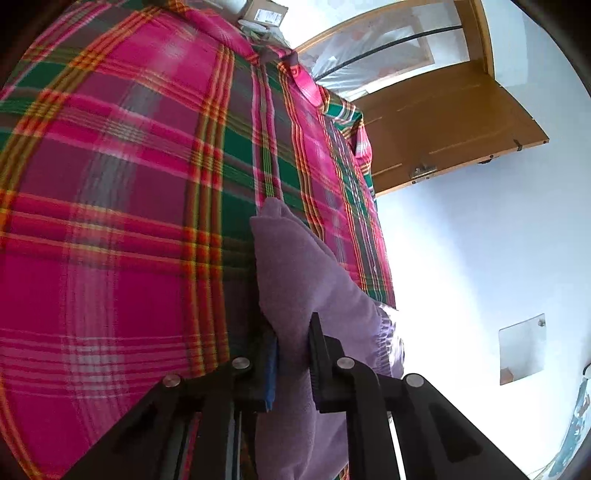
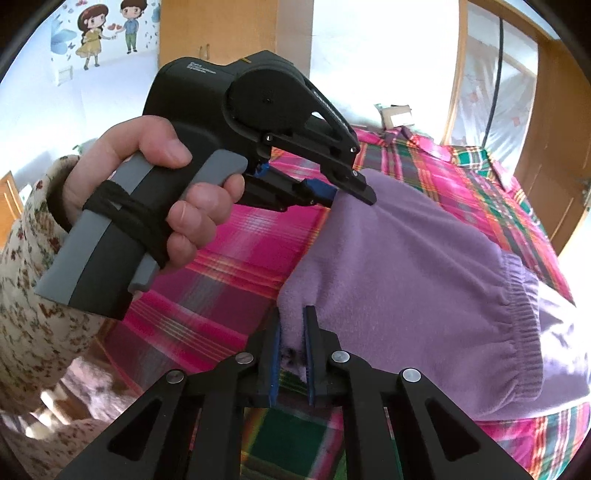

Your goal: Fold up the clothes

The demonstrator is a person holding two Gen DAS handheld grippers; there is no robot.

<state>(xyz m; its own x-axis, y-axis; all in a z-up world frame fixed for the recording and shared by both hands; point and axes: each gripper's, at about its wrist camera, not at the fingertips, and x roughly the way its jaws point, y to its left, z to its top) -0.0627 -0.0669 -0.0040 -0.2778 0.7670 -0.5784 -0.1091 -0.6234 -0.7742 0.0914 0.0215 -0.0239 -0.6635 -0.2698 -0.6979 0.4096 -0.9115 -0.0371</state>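
A lilac fleece garment (image 2: 406, 266) with a ribbed elastic hem (image 2: 524, 306) is held above a bed. My right gripper (image 2: 293, 332) is shut on its near corner, the cloth pinched between the blue pads. My left gripper (image 2: 351, 194), held by a hand (image 2: 162, 192) in a floral sleeve, is shut on the far corner of the same edge. In the left wrist view the left gripper (image 1: 293, 339) clamps a thick fold of the lilac garment (image 1: 295, 266), which hangs away towards the bed.
A pink, green and orange plaid bedspread (image 1: 122, 184) covers the bed (image 2: 480, 170). A cardboard box (image 1: 264, 13) sits at its far end. A wooden door (image 1: 443, 122) stands open beside white walls. A cartoon wall sticker (image 2: 107, 33) is behind the hand.
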